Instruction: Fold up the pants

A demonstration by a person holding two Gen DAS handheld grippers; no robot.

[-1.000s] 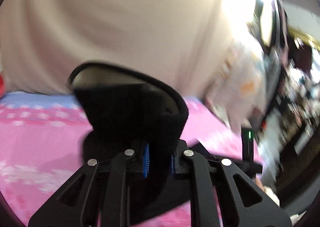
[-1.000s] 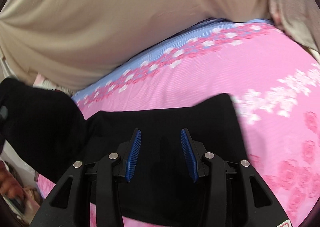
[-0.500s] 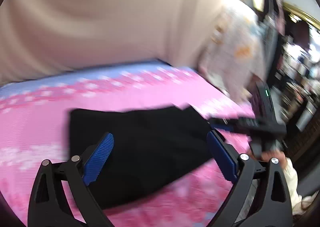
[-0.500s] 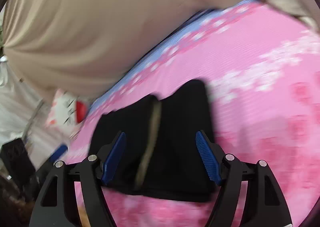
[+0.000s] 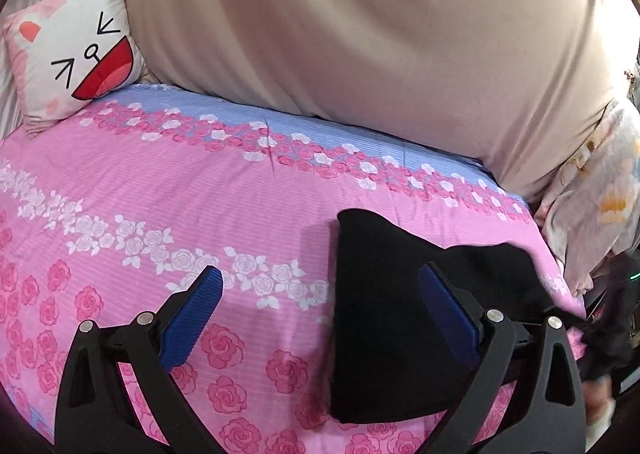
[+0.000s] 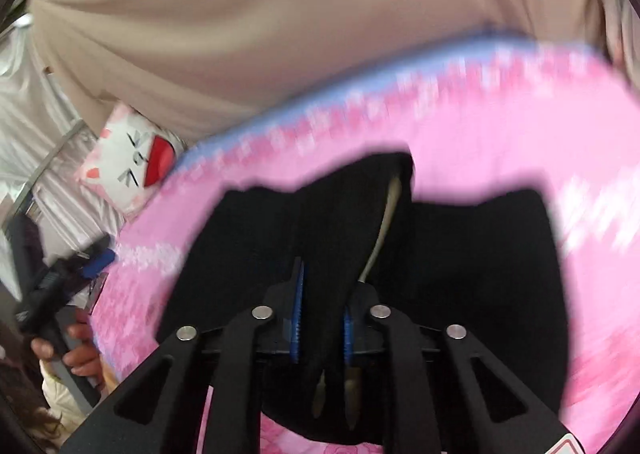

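While the right hand-held gripper [image 6: 320,314] has just closed on the black pants [image 6: 460,254], the left hand-held gripper [image 5: 320,314] gapes empty beside them on the bed [image 5: 160,174].

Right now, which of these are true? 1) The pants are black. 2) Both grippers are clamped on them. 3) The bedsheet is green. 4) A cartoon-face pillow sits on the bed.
1) True: the black pants lie on the bed.
2) False: only the right gripper pinches a fold, having just closed; the left gripper is wide open, holding nothing.
3) False: the bedsheet is pink with roses.
4) True: the cartoon-face pillow leans at the far corner.
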